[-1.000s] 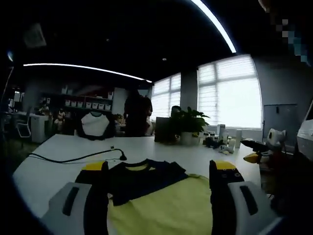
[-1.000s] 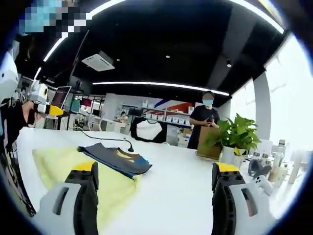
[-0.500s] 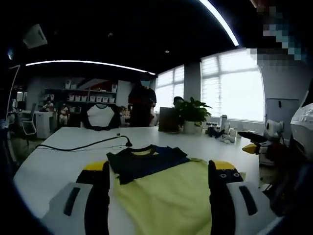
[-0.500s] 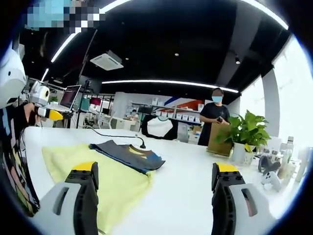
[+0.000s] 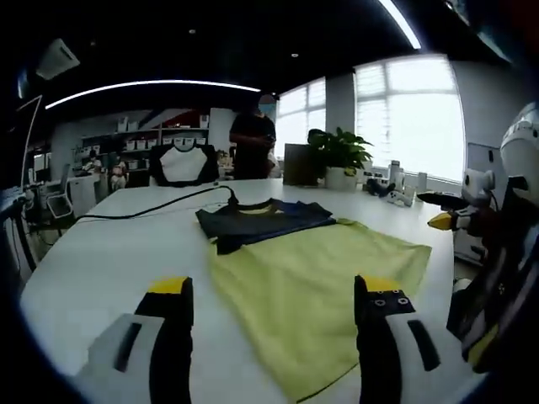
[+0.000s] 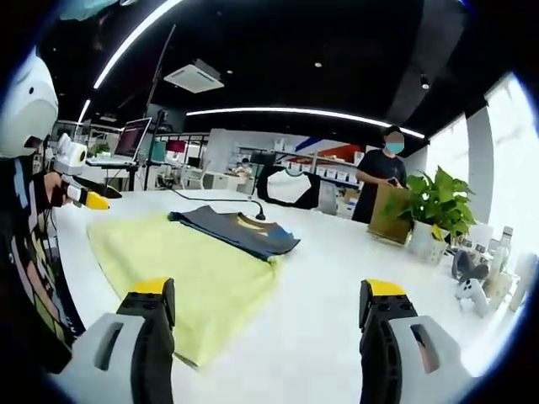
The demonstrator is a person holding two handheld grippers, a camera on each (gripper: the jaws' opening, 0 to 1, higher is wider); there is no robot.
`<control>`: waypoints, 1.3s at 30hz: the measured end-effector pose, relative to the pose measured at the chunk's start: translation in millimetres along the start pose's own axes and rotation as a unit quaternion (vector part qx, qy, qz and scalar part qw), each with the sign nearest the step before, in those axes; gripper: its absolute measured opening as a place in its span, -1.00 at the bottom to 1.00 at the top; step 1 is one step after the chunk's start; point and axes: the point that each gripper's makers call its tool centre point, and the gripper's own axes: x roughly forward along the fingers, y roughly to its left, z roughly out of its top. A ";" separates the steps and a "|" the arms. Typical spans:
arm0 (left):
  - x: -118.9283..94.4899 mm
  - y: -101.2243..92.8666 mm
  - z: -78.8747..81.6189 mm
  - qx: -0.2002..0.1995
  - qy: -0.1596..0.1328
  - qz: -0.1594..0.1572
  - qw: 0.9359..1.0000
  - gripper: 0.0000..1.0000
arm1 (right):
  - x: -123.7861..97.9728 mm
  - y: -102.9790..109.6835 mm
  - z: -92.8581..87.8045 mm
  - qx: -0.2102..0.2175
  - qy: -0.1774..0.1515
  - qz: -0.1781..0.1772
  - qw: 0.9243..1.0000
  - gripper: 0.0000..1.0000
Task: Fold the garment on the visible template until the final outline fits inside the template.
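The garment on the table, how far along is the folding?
Done: the dark garment lies folded at the far edge of the yellow-green template. In hand: nothing; the left gripper and right gripper hang open above the table. Left: checking the fit.

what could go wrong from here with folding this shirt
The yellow shirt lies spread wide on the white table, its lower hem near the table edge, so it may slide off when pulled. The black cable runs close to the dark collar end and could snag.
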 end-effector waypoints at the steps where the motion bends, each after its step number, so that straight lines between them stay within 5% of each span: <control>1: -0.5 -0.7 -2.0 0.000 0.003 0.000 1.000 0.61 | -0.7 1.8 -3.0 0.001 0.006 0.004 1.000 0.84; 12: -10.3 -9.3 -15.5 0.000 0.020 -0.017 1.000 0.32 | -13.9 25.1 -42.1 0.023 0.072 0.040 0.996 0.55; 20: -20.6 -13.4 -19.2 -0.013 0.040 -0.053 0.998 -0.02 | -22.1 33.3 -46.3 0.042 0.073 0.051 0.995 0.16; 24: -27.1 -11.9 -36.7 0.004 0.085 -0.060 0.995 -0.17 | -20.8 38.3 -46.9 0.054 0.074 0.064 0.994 -0.05; 39: -32.9 -11.5 -43.4 -0.003 0.085 -0.062 0.994 -0.45 | -12.7 50.4 -60.5 0.089 0.108 0.092 0.986 -0.52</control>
